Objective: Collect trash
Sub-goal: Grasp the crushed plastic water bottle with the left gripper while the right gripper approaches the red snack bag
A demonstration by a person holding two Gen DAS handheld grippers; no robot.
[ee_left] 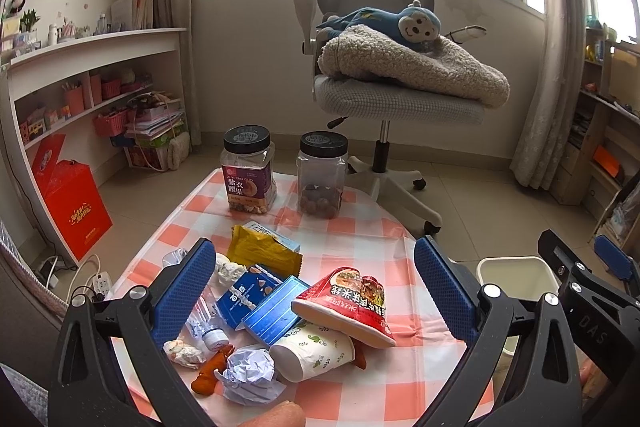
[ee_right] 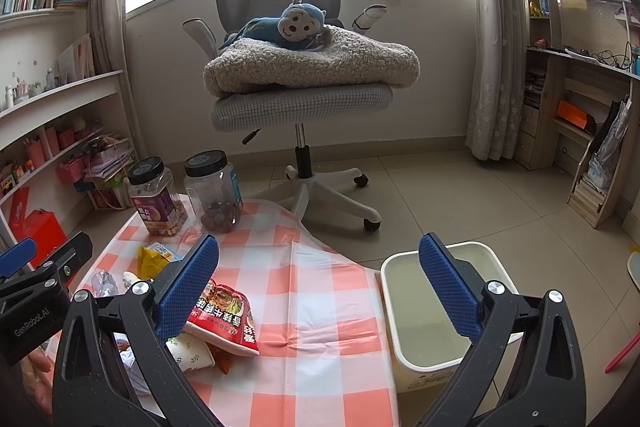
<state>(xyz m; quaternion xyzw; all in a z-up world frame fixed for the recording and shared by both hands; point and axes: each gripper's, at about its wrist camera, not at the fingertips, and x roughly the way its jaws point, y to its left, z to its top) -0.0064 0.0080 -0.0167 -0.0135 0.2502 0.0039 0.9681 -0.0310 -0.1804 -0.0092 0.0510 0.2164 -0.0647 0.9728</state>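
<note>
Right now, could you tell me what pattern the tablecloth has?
The tablecloth is orange-pink and white checked, clearest in the right wrist view.

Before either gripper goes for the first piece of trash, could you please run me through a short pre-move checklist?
1. Left gripper open and holding nothing: ok.
2. Right gripper open and holding nothing: ok.
3. Trash bin upright beside the table, opening unobstructed: ok.
4. Red noodle cup reachable on top of the pile, leaning on the paper cup: ok.
5. Trash separated for single picks: not ok, pieces overlap.
6. Snack jars standing clear behind the pile: ok.
</note>
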